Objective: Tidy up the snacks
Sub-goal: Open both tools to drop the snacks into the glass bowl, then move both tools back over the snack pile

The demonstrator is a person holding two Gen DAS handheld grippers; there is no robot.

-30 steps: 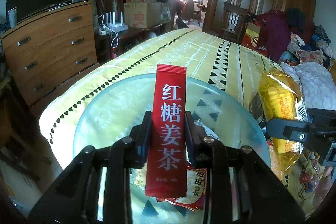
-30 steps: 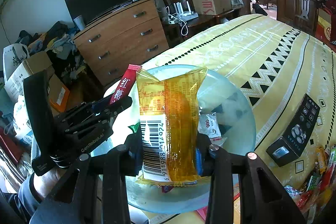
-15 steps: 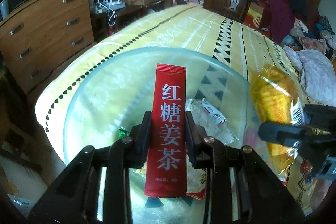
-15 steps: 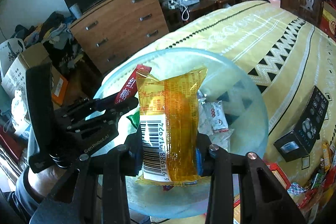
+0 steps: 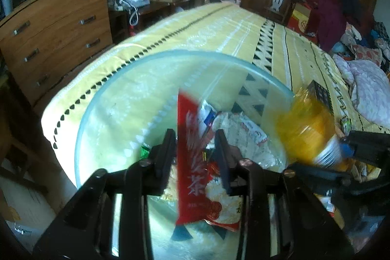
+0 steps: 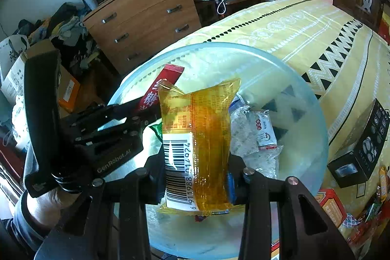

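Note:
A large clear glass bowl sits on the yellow patterned bedspread and holds several snack packets. My left gripper hovers over the bowl; the red sachet between its fingers is blurred and tilted, and the jaws stand wider than the sachet. My right gripper is shut on an orange-yellow snack packet with a barcode, held above the bowl. The left gripper and red sachet also show in the right wrist view.
A black box lies on the bedspread to the right of the bowl. Loose snacks lie at the lower right. A wooden dresser stands beyond the bed's left edge. Bedding and clothes pile at the right.
Both grippers have moved lower and closer over the bowl. The left jaws have spread and the red sachet is slipping down, blurred. The right gripper still holds the orange packet.

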